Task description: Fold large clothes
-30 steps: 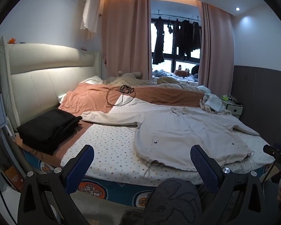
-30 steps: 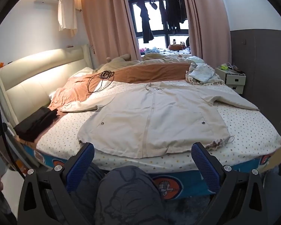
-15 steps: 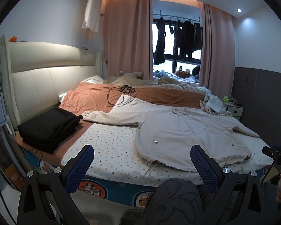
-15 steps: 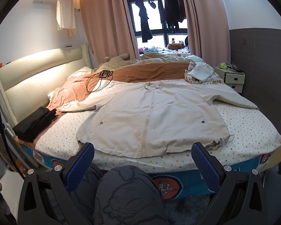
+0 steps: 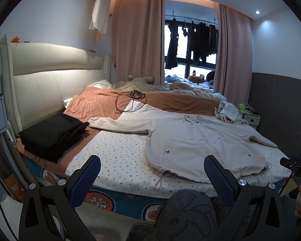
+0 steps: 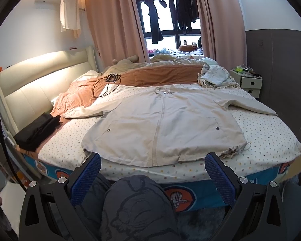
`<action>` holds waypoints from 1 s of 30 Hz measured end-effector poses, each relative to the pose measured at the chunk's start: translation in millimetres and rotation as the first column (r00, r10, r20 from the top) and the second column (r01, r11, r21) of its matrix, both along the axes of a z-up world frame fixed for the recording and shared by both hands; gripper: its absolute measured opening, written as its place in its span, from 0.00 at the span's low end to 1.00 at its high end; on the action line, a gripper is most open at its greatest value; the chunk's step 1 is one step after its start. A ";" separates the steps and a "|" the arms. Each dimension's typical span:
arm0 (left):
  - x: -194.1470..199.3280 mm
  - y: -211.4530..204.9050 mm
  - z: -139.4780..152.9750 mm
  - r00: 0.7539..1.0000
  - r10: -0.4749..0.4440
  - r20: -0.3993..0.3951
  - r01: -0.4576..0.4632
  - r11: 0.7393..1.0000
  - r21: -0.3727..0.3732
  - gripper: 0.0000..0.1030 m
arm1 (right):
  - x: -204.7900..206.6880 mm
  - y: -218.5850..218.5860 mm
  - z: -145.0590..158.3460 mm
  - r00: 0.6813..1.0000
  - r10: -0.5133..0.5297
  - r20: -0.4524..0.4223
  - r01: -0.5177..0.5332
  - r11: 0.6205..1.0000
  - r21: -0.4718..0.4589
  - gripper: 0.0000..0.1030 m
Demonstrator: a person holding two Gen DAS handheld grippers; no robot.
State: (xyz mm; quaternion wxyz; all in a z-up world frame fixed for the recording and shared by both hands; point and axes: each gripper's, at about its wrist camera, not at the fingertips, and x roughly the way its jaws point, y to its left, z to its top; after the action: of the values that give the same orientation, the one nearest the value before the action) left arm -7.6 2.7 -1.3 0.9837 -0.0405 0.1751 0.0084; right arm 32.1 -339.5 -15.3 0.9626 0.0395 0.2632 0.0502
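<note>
- Both jaws stand spread wide and hold nothing: the left gripper (image 5: 152, 169) fills the bottom of the left wrist view, the right gripper (image 6: 153, 166) the bottom of the right wrist view, each with two blue-padded fingers.
- One beige jacket (image 6: 162, 124) lies flat and zipped at the centre of the right wrist view, on the dotted sheet (image 6: 266, 132), hem toward the lower edge of the frame, its two sleeves spread out to left and right.
- Two snap buttons show on its front, one on each pocket; a drawstring end hangs at each hem corner.
- In the left wrist view the same jacket sits right of centre, well apart from both grippers.
- One stack of folded black clothes (image 5: 52, 134) rests at the left of the frame on the orange blanket (image 5: 98, 104).
- One black cable (image 5: 130, 100) coils above centre on the blanket.
- One crumpled pale bundle (image 6: 214, 76) sits at the upper right, beside a white nightstand (image 6: 248, 82).
- A knee in grey printed trousers (image 6: 136, 206) shows between the right gripper's fingers, bottom centre.
- Two pink curtains (image 6: 114, 24) frame the window at the top, where dark clothes hang.
</note>
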 end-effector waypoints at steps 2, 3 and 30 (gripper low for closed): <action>-0.5 -0.6 0.4 1.000 0.003 0.000 -0.003 1.000 0.002 1.00 | 0.0 0.1 0.1 1.000 0.000 0.000 0.000 1.000 0.001 1.00; -0.1 0.5 0.5 1.000 0.001 0.000 -0.001 1.000 0.001 1.00 | 0.0 0.3 0.1 1.000 0.000 -0.001 0.000 1.000 0.000 1.00; -8.8 5.6 2.1 1.000 0.005 0.011 -0.005 1.000 -0.005 1.00 | -2.1 2.4 -1.6 1.000 0.001 -0.005 -0.001 1.000 0.000 1.00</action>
State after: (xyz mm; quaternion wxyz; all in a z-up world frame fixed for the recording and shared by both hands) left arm -16.4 8.3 0.8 0.9845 -0.0432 0.1694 0.0103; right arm 30.0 -337.2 -16.8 0.9620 0.0394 0.2655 0.0506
